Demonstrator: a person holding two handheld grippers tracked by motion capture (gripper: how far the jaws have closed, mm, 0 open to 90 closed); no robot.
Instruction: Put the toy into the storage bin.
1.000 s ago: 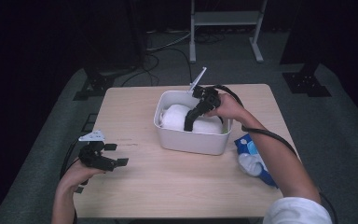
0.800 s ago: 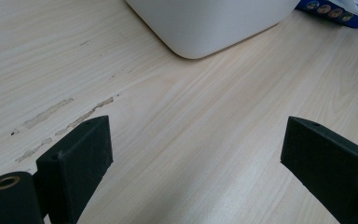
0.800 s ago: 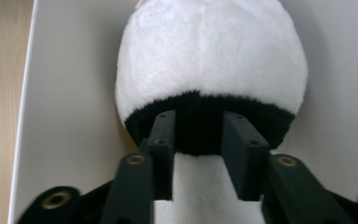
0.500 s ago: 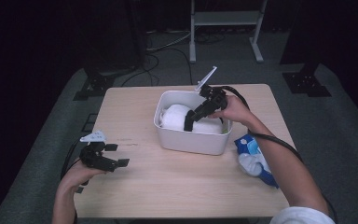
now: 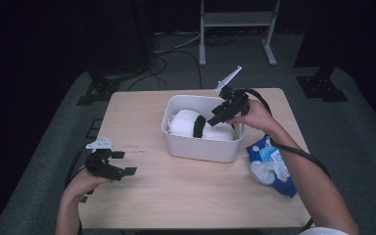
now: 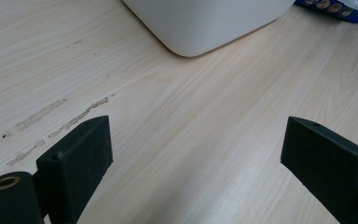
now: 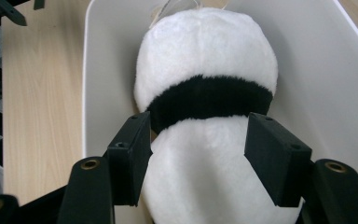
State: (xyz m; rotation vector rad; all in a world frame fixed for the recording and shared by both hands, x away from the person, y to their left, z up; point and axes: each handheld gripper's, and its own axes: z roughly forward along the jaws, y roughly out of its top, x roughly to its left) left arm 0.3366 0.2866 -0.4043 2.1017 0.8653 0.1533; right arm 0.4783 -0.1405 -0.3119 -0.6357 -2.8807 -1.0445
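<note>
A white plush toy [image 7: 205, 56] with a black band [image 7: 209, 100] lies in a white plastic bin [image 5: 200, 149] at the middle of the table. My right gripper [image 5: 217, 119] hovers over the bin's right half and points down at the toy. In the right gripper view its jaws stand open on either side of the toy's lower white part [image 7: 198, 140], and I cannot tell whether they touch it. My left gripper [image 5: 125, 162] rests low over the table's front left, open with nothing between its jaws [image 6: 196, 149].
A blue packet of wipes [image 5: 270, 165] lies on the table right of the bin, beside the right forearm. The bin's corner [image 6: 205, 23] and the blue packet [image 6: 340, 5] lie ahead of the left gripper. Bare wood [image 5: 186, 191] spans the front.
The right gripper has lifted and drawn back a little to the right over the bin, and the toy stays inside. The left gripper has not moved.
</note>
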